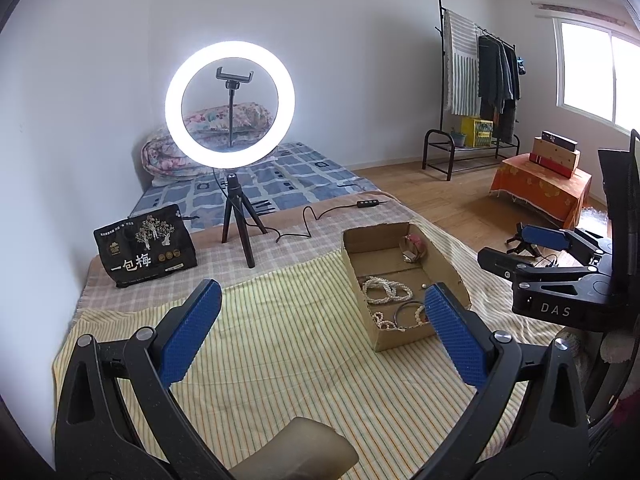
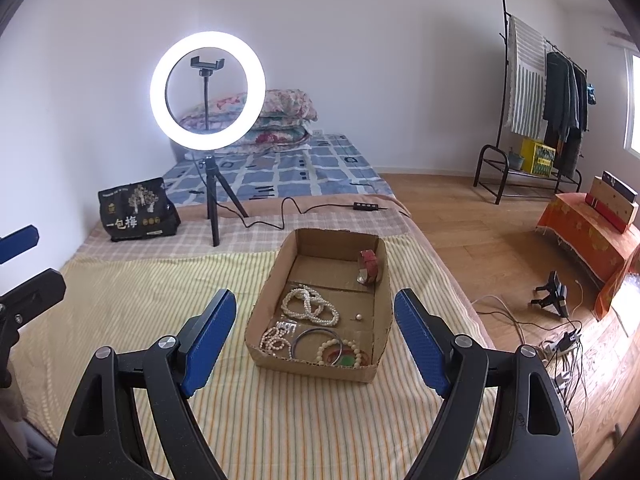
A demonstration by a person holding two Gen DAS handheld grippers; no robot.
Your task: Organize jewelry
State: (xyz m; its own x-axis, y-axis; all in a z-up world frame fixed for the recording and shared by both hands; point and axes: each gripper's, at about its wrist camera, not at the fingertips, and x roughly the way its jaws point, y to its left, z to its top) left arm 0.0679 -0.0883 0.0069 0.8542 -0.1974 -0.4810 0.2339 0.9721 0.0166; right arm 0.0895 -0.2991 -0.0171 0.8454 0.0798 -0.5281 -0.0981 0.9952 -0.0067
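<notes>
A shallow cardboard box sits on the striped cloth and holds the jewelry. Inside lie white pearl strands, a dark bangle, a bead bracelet, a single pearl and a red-strapped watch. My right gripper hangs open above the box's near end, nothing between its blue pads. My left gripper stands open to the left of the box, empty. In the left wrist view the right gripper shows at the right edge, beyond the pearl strands and the watch.
A lit ring light on a tripod stands behind the box, its cable trailing across the bed. A black snack bag lies at the back left. The bed edge drops to a wooden floor with cables on the right.
</notes>
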